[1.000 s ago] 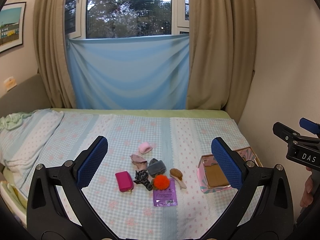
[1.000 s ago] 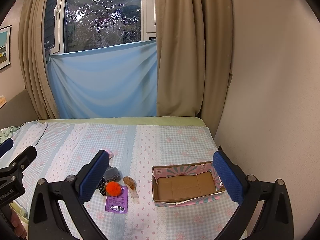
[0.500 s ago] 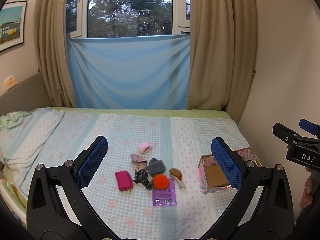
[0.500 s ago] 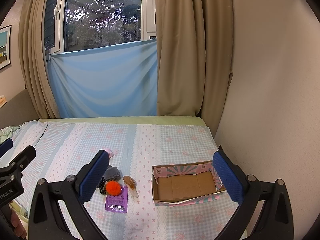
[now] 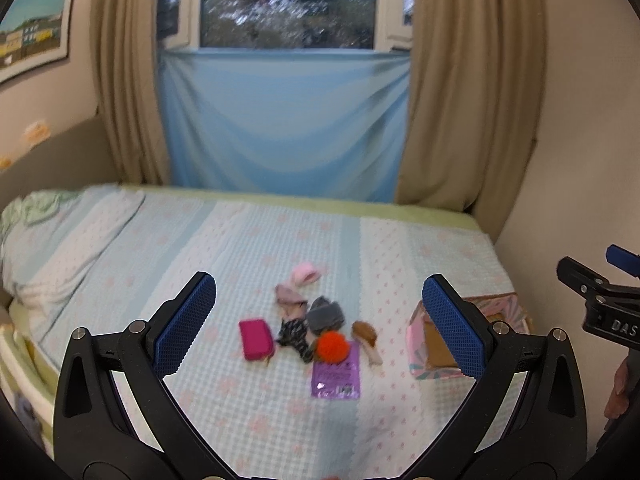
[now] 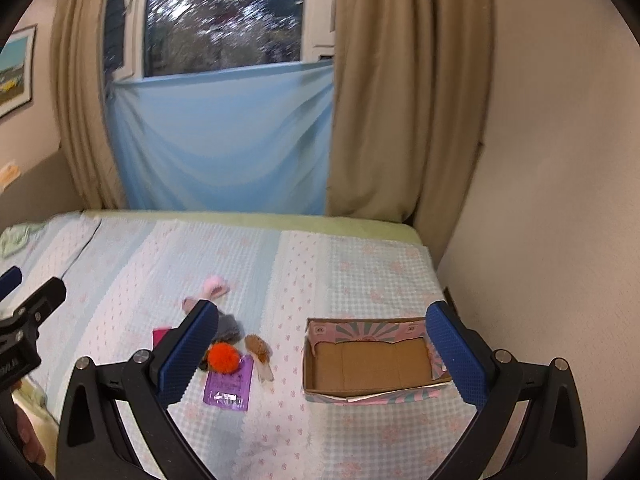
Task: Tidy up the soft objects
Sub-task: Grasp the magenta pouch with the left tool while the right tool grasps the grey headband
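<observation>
Soft objects, among them an orange pompom (image 5: pixel 331 345), cluster mid-frame on the bedspread (image 5: pixel 248 240), left of the cardboard box (image 6: pixel 372 364). Left gripper (image 5: pixel 320 324) and right gripper (image 6: pixel 324 356) both gape, grasping nothing.

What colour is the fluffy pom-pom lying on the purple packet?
Bright orange pom-pom; clearest in the left wrist view.
</observation>
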`<state>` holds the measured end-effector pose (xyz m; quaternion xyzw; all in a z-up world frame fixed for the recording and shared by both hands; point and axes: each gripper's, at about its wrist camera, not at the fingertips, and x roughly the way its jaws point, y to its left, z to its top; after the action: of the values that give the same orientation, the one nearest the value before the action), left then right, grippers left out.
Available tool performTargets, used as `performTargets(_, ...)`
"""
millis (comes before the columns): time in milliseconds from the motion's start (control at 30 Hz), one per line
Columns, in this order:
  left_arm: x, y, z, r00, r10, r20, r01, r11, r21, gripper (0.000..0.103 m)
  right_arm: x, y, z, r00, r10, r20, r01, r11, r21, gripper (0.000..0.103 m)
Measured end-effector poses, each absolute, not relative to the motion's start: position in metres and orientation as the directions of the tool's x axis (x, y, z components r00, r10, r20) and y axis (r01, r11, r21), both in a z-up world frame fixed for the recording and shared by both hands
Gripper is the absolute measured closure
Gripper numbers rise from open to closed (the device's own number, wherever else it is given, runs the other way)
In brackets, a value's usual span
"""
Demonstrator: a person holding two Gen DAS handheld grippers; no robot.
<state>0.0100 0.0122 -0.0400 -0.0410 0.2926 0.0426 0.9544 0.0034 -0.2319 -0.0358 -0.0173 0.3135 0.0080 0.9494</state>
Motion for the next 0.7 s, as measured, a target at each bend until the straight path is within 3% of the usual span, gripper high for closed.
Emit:
performTargets(300,0.058,0.090,-0.131,0.681,0.084,-0.728,-0.231,0.967,-0.105,0.001,0.058,-0.188,-0.097,0.719,0.120,-0.684,-0.120,0.992,0.047,0.000)
performTargets(700,0.179,0.166,-0.293,0.461,-0.017,-0.887,-0.301,0.938,-0.174,0.001,0.174,-0.093,-0.216,0.562,0.168,-0.810,-0.147,0.984,0.102,0.000)
